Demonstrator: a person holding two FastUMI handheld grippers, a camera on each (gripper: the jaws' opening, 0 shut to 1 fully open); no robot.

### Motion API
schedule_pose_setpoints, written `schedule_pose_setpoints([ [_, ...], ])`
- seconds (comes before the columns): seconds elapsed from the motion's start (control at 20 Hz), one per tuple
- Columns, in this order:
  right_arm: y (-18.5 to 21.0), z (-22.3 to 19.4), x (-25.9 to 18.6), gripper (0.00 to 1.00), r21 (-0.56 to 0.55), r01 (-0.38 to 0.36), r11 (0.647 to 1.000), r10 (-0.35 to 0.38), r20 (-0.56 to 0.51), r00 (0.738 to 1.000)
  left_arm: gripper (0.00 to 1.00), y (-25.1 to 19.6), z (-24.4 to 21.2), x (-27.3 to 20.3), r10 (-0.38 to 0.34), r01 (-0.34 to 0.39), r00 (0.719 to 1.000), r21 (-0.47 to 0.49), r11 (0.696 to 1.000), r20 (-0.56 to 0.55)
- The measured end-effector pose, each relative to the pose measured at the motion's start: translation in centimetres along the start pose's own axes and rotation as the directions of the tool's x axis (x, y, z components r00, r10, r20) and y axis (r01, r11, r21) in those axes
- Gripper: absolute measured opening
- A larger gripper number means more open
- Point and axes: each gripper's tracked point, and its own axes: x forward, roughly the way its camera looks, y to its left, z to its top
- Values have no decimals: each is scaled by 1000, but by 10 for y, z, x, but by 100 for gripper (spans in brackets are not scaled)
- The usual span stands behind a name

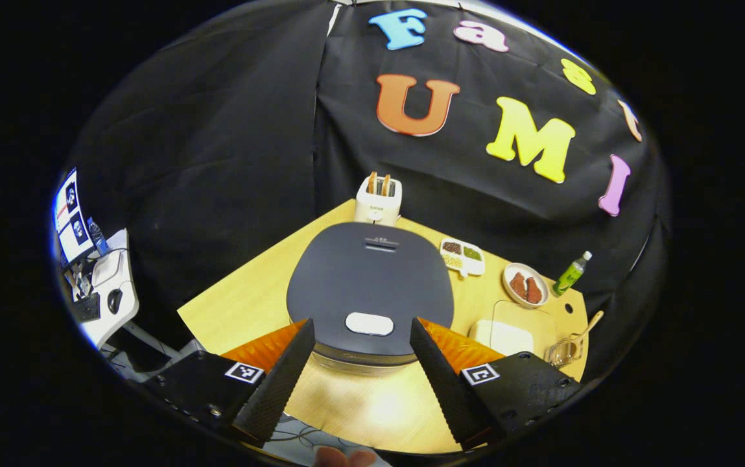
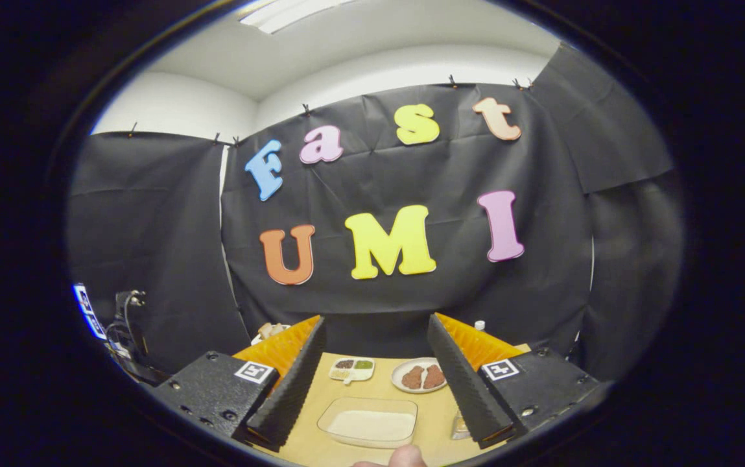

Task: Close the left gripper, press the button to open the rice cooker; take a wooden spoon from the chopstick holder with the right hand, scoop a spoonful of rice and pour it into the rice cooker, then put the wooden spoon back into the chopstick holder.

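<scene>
The left gripper (image 1: 360,370) hung with fingers spread above the closed rice cooker (image 1: 369,288), whose stiff button (image 1: 369,323) likely wanted a firm push, while the light, rigid wooden spoon (image 1: 587,325) stood far right, best pinched mid-handle; the right gripper (image 2: 375,383) also gaped.

Black cloth (image 2: 152,227) hung in creased panels around the booth, clipped along its top edge. Above it, in the right gripper view, a plain white wall (image 2: 171,107) met a white ceiling (image 2: 359,39) with a bright rectangular ceiling light (image 2: 281,13). A light wooden tabletop (image 1: 242,305) stood against the cloth, glossy where the light struck its near edge. At the far left of the left gripper view stood a white side desk (image 1: 116,292) carrying a dark computer mouse (image 1: 114,300), a black keyboard (image 1: 85,308) and a lit monitor (image 1: 70,217).
</scene>
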Motion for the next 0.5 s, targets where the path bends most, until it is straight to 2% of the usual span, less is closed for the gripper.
schedule_pose_setpoints([
  [0.05, 8, 5, -14, 100, -7, 7, 1000, -7, 13, 1000, 95, 5, 8, -17, -10, 10, 999, 16, 1000, 36],
  [0.2, 27, 15, -56, 99, -19, 36, 999, -36, 36, 999, 95, 5, 26, -66, -71, 64, 985, 52, 997, 154],
  [0.4, 48, 26, -115, 99, -53, 68, 996, -64, 78, 995, 95, 2, 39, -134, -183, 161, 937, 96, 982, 297],
  [0.45, 53, 25, -129, 100, -60, 76, 995, -71, 76, 995, 100, 1, 40, -151, -207, 183, 923, 104, 978, 324],
  [0.5, 61, 22, -143, 100, -61, 79, 995, -74, 69, 995, 95, 0, 41, -166, -230, 204, 908, 110, 973, 349],
])
